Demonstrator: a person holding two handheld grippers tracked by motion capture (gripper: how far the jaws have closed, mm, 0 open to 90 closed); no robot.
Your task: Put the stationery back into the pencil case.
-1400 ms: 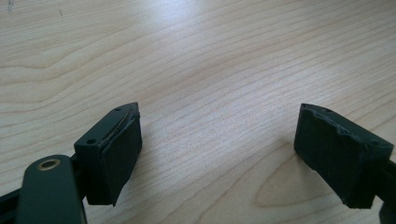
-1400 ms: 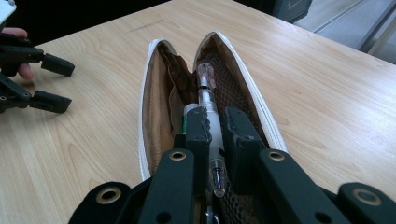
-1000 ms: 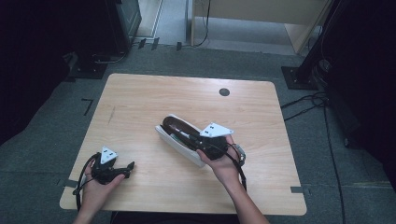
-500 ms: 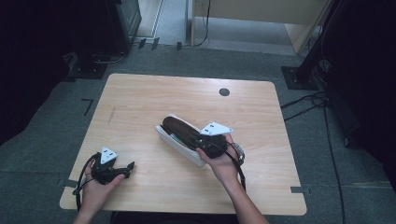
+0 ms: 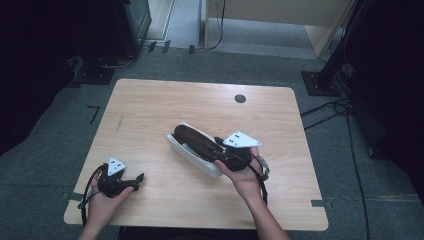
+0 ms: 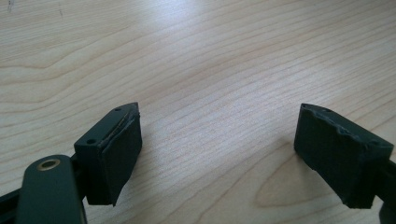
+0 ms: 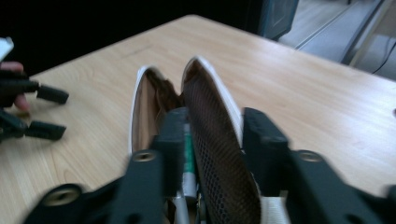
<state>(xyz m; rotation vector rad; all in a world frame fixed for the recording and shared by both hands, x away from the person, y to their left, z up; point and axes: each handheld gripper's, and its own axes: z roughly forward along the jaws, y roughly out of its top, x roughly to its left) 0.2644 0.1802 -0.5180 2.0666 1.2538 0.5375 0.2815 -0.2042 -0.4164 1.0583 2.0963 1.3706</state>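
The right tool [image 5: 220, 148] has just been opening around the pencil case [image 5: 192, 145] flap, apparently releasing it. The left tool [image 5: 137, 180] rests spread on the worktop [image 5: 150, 107], nothing between; pens probably remain inside.

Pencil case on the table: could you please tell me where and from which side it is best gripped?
Grip the pencil case by its mesh-lined wall, a thin edge standing up beside the open mouth. Come in along its length from the end nearest the person, one jaw inside, one outside. The right gripper straddles that wall just so; its jaws have just been opening.
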